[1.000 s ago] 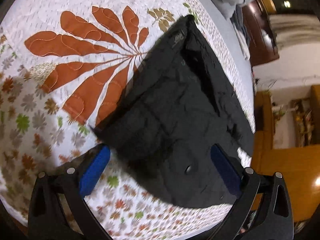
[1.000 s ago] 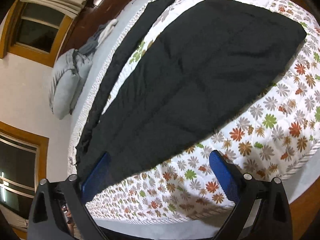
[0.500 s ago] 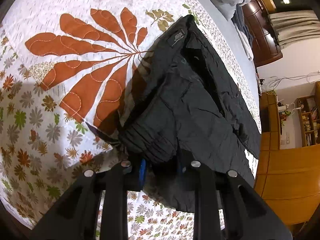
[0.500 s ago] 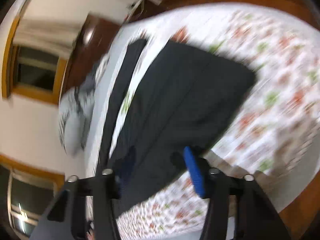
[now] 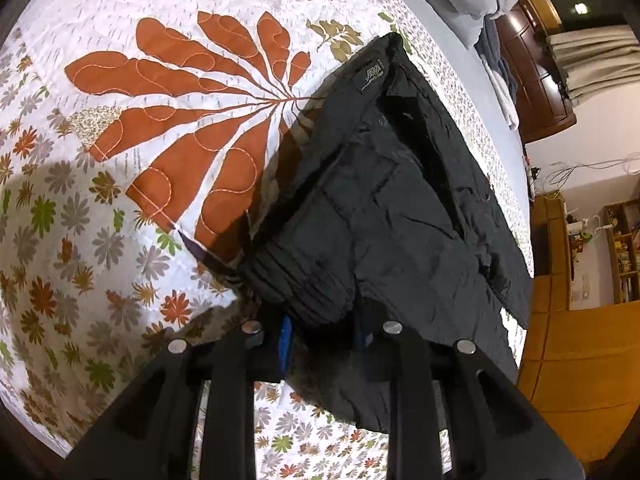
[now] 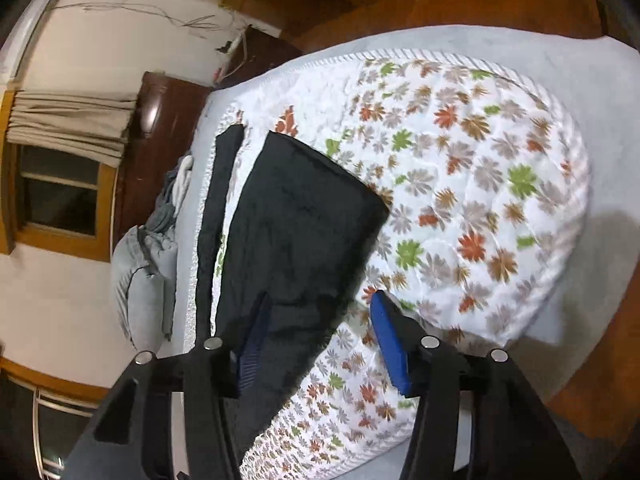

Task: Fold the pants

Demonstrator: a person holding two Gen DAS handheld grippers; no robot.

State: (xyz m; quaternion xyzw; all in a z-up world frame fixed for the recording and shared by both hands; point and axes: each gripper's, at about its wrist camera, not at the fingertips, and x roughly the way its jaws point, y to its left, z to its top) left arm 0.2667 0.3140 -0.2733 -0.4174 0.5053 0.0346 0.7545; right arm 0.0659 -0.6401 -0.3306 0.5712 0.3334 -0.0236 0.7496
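Pants (image 5: 392, 216) on quilt (image 5: 120, 160); my left hand-held gripper (image 5: 324, 336) pinches waistband, right hand-held gripper (image 6: 316, 340) spread w/ leg fabric between fingers.

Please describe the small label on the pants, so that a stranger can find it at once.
Look at the quilt with the big orange leaf. The black pants lie to the right of the leaf, gripped by the left claw. The label is a small dark patch with pale writing at their far top corner, the only lettering on the cloth.
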